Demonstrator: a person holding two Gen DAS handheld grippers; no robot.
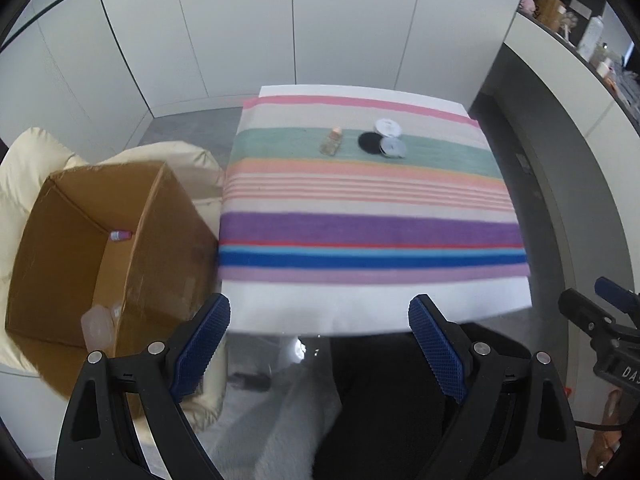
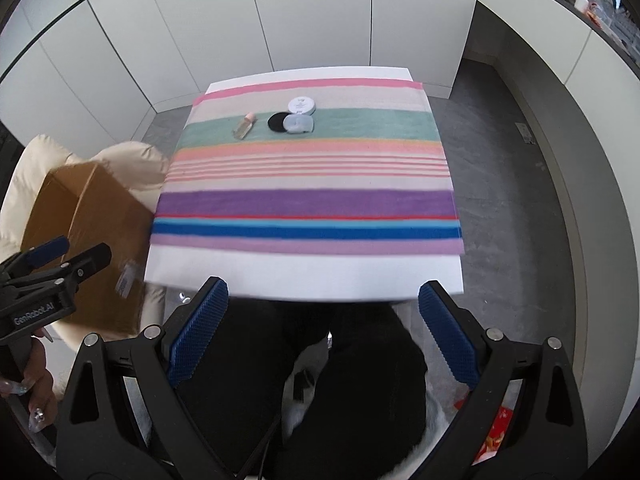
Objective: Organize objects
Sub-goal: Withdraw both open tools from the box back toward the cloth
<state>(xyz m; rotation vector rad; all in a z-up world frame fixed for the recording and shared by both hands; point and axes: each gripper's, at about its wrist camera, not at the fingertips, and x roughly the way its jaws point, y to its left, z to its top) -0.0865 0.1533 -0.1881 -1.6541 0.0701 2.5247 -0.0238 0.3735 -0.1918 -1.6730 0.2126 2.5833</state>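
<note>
Left wrist view: your left gripper (image 1: 319, 322) is spread wide w/ nothing between the blue ribbed pads (image 1: 202, 346), hanging over the near edge of the table (image 1: 360, 304) and your dark-trousered lap. The table is white, covered by a striped cloth (image 1: 372, 200) in pink, teal, peach, purple and blue bands; the weave looks soft and the near bands blur. Far back on the teal band lie the things to sort: a small clear bottle (image 1: 331, 142) w/ a peach cap, lying down, and just right of it a black disc (image 1: 370, 143), a grey round lid (image 1: 393, 148) overlapping the disc, and a white round tin (image 1: 387, 127) behind. Nothing lies btwn gripper and items. Left of the table an open cardboard box (image 1: 104, 248) sits on a cream padded seat (image 1: 32, 152); inside are a small pink-capped bottle (image 1: 121, 235) and a clear plastic piece (image 1: 98, 326) near the front wall. Your right gripper (image 1: 608, 312) pokes in at the right edge. Walls are plain white panels, floor grey, w/ a cluttered shelf top right. Right wrist view: your right gripper (image 2: 323, 316) is also wide and empty, over the same table edge (image 2: 304, 276). Same bottle (image 2: 244, 126), disc (image 2: 277, 122), lid (image 2: 298, 124) and tin (image 2: 302, 105) sit on the far teal band. The box (image 2: 100, 232) shows at left, partly hidden behind your left gripper (image 2: 68, 254), w/ your hand (image 2: 38, 376) on its handle.
</note>
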